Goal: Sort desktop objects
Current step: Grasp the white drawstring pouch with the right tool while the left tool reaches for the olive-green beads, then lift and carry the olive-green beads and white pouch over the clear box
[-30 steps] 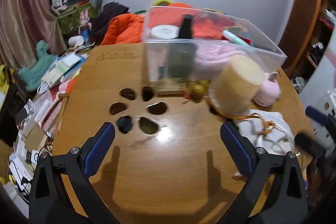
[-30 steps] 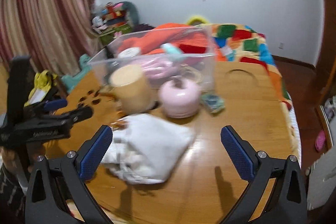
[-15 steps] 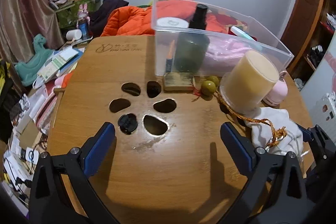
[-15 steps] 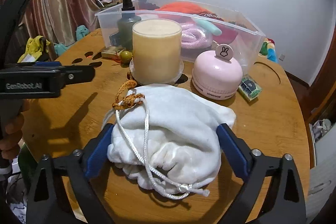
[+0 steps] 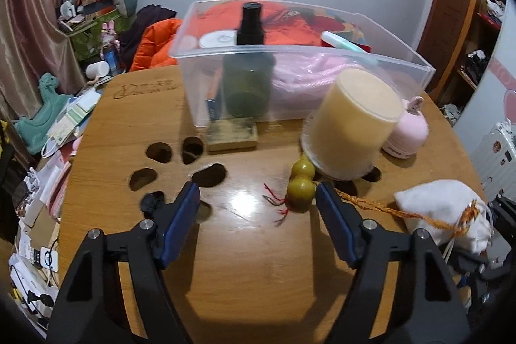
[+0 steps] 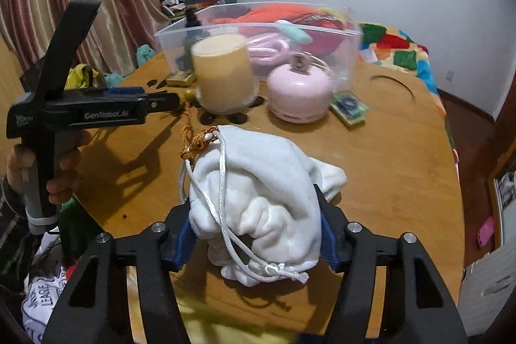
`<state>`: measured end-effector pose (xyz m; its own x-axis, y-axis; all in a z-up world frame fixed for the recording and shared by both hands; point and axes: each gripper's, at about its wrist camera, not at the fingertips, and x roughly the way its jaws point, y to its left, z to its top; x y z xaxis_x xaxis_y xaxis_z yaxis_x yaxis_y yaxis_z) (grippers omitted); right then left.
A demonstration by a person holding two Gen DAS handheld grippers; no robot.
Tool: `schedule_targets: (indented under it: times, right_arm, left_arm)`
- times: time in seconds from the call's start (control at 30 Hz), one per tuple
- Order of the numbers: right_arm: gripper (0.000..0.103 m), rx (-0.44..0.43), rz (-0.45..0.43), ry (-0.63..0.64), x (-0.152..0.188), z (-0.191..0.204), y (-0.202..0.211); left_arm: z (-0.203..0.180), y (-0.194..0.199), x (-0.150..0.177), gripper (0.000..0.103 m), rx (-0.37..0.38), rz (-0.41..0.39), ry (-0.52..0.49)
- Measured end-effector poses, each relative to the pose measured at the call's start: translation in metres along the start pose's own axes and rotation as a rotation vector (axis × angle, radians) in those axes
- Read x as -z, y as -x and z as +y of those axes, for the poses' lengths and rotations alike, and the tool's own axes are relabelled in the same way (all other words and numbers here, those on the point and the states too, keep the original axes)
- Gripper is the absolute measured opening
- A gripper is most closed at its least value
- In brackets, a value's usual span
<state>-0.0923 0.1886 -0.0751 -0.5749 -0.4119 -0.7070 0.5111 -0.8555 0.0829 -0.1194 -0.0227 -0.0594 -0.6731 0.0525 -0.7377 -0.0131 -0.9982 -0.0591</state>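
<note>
A white drawstring bag (image 6: 258, 199) lies near the front of the round wooden table (image 6: 403, 150). My right gripper (image 6: 254, 231) is shut on it, the blue pads pressing both sides. The bag also shows at the right in the left wrist view (image 5: 445, 215). My left gripper (image 5: 258, 208) is open, low over the table. A small green gourd (image 5: 301, 186) with an orange cord sits just inside its right finger. A clear plastic bin (image 5: 290, 60) at the back holds a dark spray bottle (image 5: 248, 70), a pink coil and other items.
A cream cylinder jar (image 5: 351, 124) and a pink round gadget (image 6: 298, 92) stand in front of the bin. A wooden block (image 5: 232, 134) lies by the bin. A green packet (image 6: 348, 108) lies to the right. Paw-shaped holes (image 5: 167, 163) cut the tabletop at the left.
My right gripper closed in on the white bag and now squeezes it. My left gripper moved forward and right, narrowing, so the gourd now lies by its right finger.
</note>
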Motion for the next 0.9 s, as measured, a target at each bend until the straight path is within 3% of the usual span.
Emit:
schedule_targets:
  times: [0.23, 0.53, 0.9]
  right_arm:
    - [0.057, -0.001, 0.000, -0.028, 0.004, -0.013, 0.003]
    - [0.069, 0.039, 0.009, -0.021, 0.004, -0.013, -0.005]
    - [0.047, 0.074, -0.029, -0.022, -0.007, -0.006, 0.004]
  left_arm:
    - [-0.024, -0.007, 0.004, 0.055, -0.021, -0.003, -0.078]
    - [-0.033, -0.012, 0.002, 0.018, -0.042, -0.044, -0.098]
    - [-0.007, 0.009, 0.007, 0.018, 0.007, -0.060, -0.005]
